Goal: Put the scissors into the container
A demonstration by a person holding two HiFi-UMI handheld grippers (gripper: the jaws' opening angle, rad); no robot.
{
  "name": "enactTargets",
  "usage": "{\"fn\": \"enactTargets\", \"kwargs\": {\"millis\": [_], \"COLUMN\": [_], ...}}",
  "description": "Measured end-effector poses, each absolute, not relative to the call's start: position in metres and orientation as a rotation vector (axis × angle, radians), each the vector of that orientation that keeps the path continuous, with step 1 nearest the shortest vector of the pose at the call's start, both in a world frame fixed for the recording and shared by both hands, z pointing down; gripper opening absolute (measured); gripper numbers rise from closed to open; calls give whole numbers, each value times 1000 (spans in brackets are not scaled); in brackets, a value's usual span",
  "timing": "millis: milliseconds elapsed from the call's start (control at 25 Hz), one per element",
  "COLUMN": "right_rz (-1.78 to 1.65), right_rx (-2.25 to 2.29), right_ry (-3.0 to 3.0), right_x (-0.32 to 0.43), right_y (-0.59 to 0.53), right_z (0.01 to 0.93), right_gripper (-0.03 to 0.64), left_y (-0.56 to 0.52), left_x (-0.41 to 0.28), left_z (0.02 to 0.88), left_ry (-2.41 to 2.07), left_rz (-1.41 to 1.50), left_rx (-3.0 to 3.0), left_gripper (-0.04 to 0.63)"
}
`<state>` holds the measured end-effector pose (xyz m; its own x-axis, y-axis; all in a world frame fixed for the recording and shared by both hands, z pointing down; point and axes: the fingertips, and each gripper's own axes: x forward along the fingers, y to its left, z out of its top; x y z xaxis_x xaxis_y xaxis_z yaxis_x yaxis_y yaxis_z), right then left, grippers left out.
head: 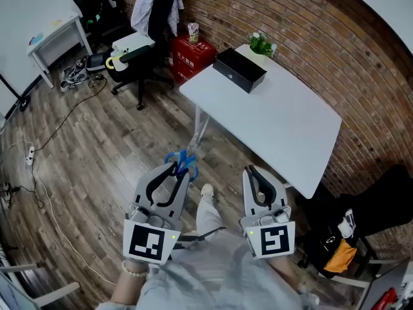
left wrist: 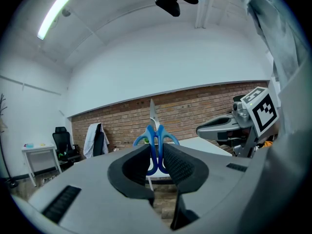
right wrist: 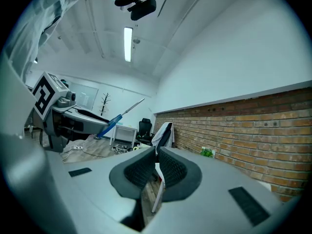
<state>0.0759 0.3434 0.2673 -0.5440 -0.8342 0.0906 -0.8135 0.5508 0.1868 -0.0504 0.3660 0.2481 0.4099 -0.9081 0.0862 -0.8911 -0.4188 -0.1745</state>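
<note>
Left claw [left wrist: 156, 152]: clamped on scissors [left wrist: 155, 135] handles, blades forward for carrying | right claw [right wrist: 157, 165]: closed, empty | scissors over floor [head: 97, 147], well short of worktop [head: 284, 131] | black box [head: 240, 69], probably the container, at far end

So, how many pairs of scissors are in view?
1: blue-handled scissors, clamped in the left gripper, blades pointing away from it. None lies on the white table; the black container's inside is hidden.

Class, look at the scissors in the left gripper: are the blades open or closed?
Closed. The scissors show one narrow blade tip above blue handles, held in the left gripper.
</note>
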Motion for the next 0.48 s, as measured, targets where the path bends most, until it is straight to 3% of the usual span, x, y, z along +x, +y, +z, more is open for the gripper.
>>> {"fn": "enactTargets", "kwargs": {"millis": [480], "right_rz": [-219], "right_rx": [1349], "right_ry": [-2709], "right_x": [57], "right_y": [233], "right_z": [261], "right_gripper": [52], "left_y": [265], "left_x": [-61], "left_z": [248], "left_ry": [1708], "left_rz": [-235], "left_rx": [-2514], "left_gripper": [95]}}
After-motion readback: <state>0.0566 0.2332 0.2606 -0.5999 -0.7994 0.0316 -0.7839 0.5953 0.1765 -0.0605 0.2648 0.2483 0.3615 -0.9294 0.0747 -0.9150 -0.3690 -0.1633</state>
